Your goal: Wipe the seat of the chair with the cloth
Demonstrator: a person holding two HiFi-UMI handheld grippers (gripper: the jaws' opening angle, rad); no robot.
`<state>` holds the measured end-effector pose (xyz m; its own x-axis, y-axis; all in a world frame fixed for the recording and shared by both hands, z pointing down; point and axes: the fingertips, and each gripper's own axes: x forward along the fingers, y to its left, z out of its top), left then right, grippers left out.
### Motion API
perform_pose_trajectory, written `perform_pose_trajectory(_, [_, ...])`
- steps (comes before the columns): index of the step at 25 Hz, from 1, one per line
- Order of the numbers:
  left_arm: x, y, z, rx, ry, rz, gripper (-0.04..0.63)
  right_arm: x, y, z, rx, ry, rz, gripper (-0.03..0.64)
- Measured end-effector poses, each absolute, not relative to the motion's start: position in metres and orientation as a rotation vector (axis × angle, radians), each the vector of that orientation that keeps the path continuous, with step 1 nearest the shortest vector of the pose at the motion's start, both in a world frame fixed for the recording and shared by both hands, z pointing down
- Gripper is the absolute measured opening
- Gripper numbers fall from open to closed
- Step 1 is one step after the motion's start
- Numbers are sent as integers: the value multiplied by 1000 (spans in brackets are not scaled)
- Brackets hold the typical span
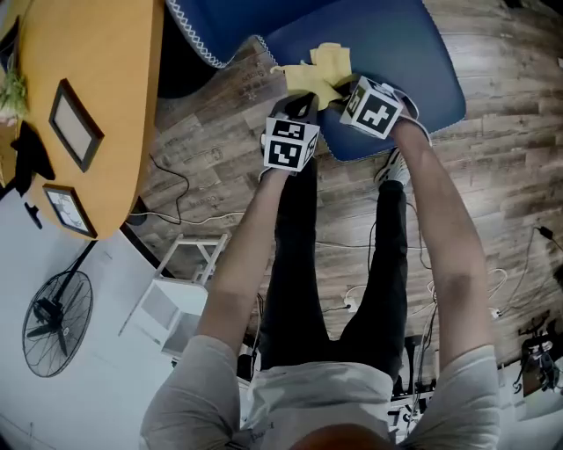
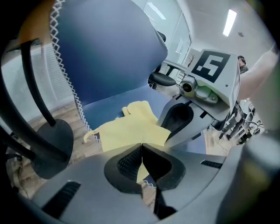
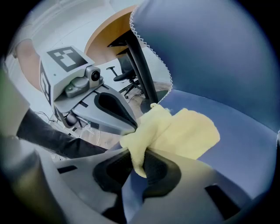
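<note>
- The yellow cloth (image 1: 321, 70) lies at the near edge of the blue seat (image 1: 405, 48) of the chair (image 3: 210, 52), gathered between the two grippers
- Left gripper (image 2: 142, 146): jaws closed together, with only a thin corner of the cloth pinched between them; most of the cloth spreads out ahead on the seat
- Right gripper (image 3: 138, 159): jaws clamped on a bunched fold of the cloth, the rest fanning out flat on the seat
- Wiping looks barely begun to me: the cloth covers only the front edge, and the seat toward the backrest (image 1: 211, 22) is bare
- To wipe well, press the cloth flat against the seat instead of lifting it by its folds, and move both grippers together in overlapping strokes toward the backrest
- The left grip is slight, so a hard drag could pull that corner free; light, even pressure seems wise
- Mind the front edge, where the cloth could slip off to the floor (image 1: 493, 158)
</note>
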<state>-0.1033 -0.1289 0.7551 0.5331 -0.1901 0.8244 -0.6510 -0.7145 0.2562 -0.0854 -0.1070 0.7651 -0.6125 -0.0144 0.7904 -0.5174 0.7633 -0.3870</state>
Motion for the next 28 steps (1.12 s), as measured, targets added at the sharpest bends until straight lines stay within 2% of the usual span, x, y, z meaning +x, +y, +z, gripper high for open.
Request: perform_pose_trajectory(28, [41, -89, 769, 2256, -543, 1219, 28, 47, -63, 767, 352, -2173, 827, 69])
